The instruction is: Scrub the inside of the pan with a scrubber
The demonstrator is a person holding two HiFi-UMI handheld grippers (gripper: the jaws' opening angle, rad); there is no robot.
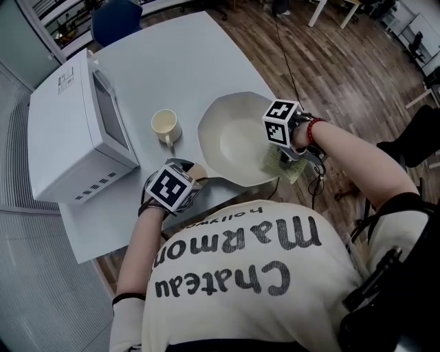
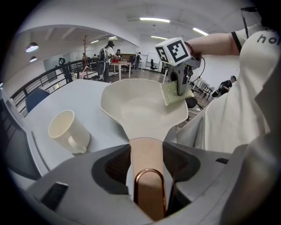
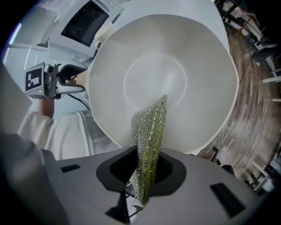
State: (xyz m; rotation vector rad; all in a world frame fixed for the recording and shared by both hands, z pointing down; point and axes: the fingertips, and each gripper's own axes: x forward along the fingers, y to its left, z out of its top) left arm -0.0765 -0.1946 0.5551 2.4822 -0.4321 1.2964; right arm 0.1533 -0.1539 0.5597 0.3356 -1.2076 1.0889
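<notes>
A white pan (image 1: 234,134) sits on the pale table (image 1: 172,62), its tan handle (image 1: 197,171) pointing toward me. My left gripper (image 1: 191,176) is shut on that handle (image 2: 147,160), which runs between the jaws up to the pan bowl (image 2: 140,107). My right gripper (image 1: 286,155) hangs over the pan's near right rim, shut on a green and silver mesh scrubber (image 1: 282,165). In the right gripper view the scrubber (image 3: 151,127) sticks out from the jaws over the pan's inner wall (image 3: 175,66). Whether it touches the pan is unclear.
A white microwave (image 1: 75,130) stands at the table's left. A cream mug (image 1: 166,126) sits between it and the pan. A blue chair (image 1: 115,19) is beyond the far table edge. Wooden floor lies to the right.
</notes>
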